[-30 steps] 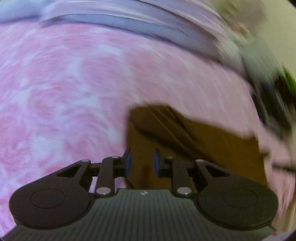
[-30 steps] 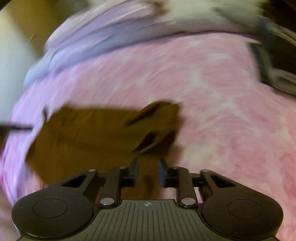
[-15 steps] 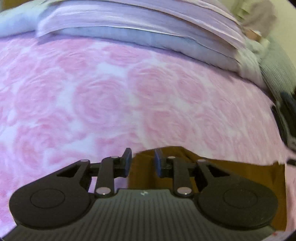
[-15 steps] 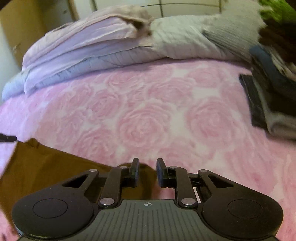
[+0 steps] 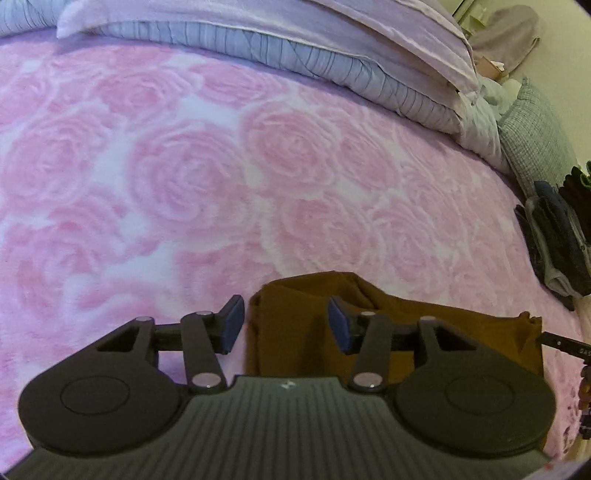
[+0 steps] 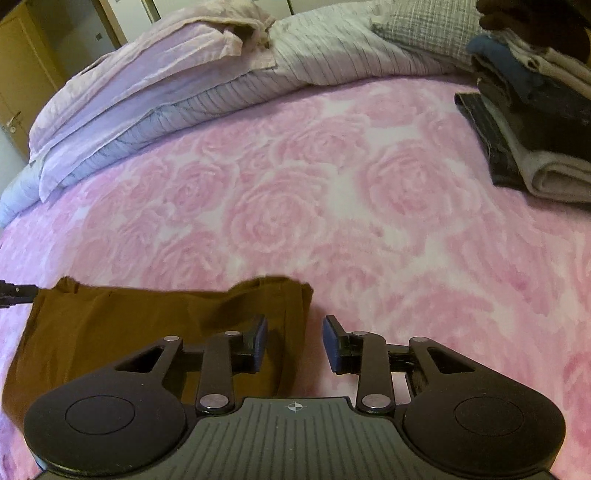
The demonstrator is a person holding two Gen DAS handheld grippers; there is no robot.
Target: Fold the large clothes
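A wide pink fleece bedspread patterned with large roses [image 5: 229,192] [image 6: 332,229] is seen filling most of both wrist views. Along its far side a bulky lilac and grey striped quilt [image 5: 332,59] [image 6: 155,92] is piled, with a grey checked cushion [image 5: 535,136] [image 6: 424,26] set beside it. At the right-hand edge of the bedspread a stack of folded dark and grey clothes [image 6: 532,122] [image 5: 557,247] is laid.

Near the close edge of the bedspread a brown cloth garment [image 5: 424,317] [image 6: 122,328] is spread flat in a folded, roughly rectangular shape, with a slight ridge raised at each of its far corners.

In the left wrist view the left gripper [image 5: 286,325] is held low over the garment's left far corner. Its jaws have just been opening and are now parted to a moderate gap; the garment's left edge is seen running between the two blue pads, nearer to the left pad, while the right pad is placed over brown cloth. No cloth is pinched; whether the pads touch the fabric cannot be told.

In the right wrist view the right gripper [image 6: 293,345] is held over the garment's right far corner. Its jaws have likewise just been opening and are parted moderately, with nothing gripped. The garment's right edge is seen between the pads, close by the left pad, and pink bedspread is shown under the right pad.

A thin dark tip of each gripper is glimpsed at the side edge of the other's view.
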